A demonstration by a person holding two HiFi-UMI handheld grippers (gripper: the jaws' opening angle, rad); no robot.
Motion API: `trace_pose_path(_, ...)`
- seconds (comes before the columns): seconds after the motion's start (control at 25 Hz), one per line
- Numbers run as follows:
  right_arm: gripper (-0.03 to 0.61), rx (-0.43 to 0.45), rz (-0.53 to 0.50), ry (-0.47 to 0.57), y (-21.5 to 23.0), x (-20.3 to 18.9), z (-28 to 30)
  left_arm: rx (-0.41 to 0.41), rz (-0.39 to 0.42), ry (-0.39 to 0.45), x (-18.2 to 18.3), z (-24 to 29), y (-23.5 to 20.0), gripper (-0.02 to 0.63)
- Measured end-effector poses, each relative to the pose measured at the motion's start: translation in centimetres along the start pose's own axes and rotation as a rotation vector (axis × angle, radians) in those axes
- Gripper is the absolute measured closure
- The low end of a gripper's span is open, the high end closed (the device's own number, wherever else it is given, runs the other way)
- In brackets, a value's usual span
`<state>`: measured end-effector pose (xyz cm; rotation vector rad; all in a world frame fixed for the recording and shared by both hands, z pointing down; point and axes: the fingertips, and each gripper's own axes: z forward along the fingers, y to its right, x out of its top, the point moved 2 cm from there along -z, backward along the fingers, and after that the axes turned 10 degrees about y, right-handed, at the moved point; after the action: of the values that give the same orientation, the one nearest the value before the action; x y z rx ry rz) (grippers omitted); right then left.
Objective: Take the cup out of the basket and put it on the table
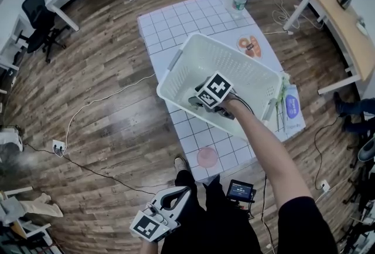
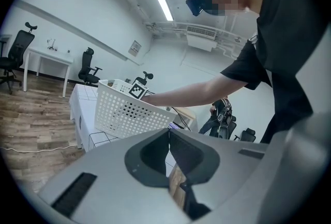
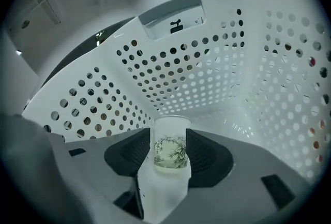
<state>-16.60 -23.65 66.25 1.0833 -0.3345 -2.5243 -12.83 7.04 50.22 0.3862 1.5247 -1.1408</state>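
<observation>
The basket (image 1: 246,68) is white plastic, full of small round holes, and sits on a table (image 1: 176,24) covered in white squares with thin dark lines. The right hand-held gripper (image 1: 202,100) reaches down inside the basket. Its two dark, bumpy jaws are apart, one on each side of the cup (image 3: 169,148). The cup is small, round and cloudy white, with green bamboo leaves drawn on it. It stands straight up on the basket's floor with its open top facing up. The left hand-held gripper (image 2: 169,150) is held low by the person's legs, with its jaws pressed together and nothing between them.
</observation>
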Motion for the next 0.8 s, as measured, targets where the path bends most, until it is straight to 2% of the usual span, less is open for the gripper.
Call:
trace_pose_path(0.32,0.377,-0.005,0.004,-0.024,0.0,-1.1,1.4,0.005,0.008,-0.009,0.1,-0.3,0.2,0.604)
trace_pose_path(0.8,0.379,-0.018,0.035,0.008,0.0,-1.1,1.6,-0.001,0.011,-0.006,0.3,-0.4,0.6,0.604)
